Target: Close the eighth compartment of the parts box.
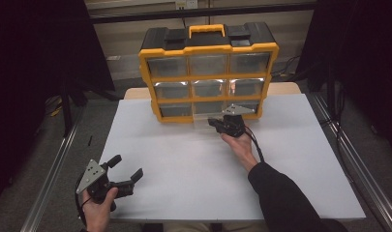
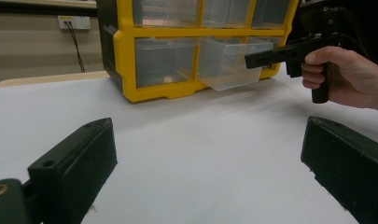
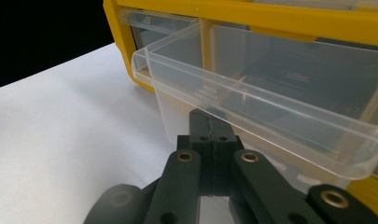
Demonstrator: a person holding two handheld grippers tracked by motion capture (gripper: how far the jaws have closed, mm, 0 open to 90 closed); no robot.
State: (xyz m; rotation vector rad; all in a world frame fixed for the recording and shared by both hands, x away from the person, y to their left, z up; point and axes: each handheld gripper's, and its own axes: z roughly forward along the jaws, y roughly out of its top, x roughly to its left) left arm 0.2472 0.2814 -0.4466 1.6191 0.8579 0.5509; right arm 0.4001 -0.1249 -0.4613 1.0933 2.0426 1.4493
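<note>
A yellow and black drawer organizer [image 1: 209,77] stands at the far side of the white table [image 1: 184,164]. Its bottom middle clear drawer [image 1: 202,121] is pulled partway out and looks empty. My right gripper [image 1: 214,122] is at that drawer's front, jaws closed together, tips pinching the front wall just under the rim. In the right gripper view the drawer [image 3: 252,98] juts out of the yellow frame [image 3: 270,18] above my shut right gripper [image 3: 209,116]. My left gripper [image 1: 128,166] rests near the table's front left corner, open and empty. Its view shows the drawer [image 2: 226,65] and the right gripper [image 2: 252,59].
The other clear drawers of the organizer [image 2: 123,65] are pushed in. Metal rails run along both sides of the table. A wall socket [image 2: 73,22] with a cable sits behind the organizer at the left.
</note>
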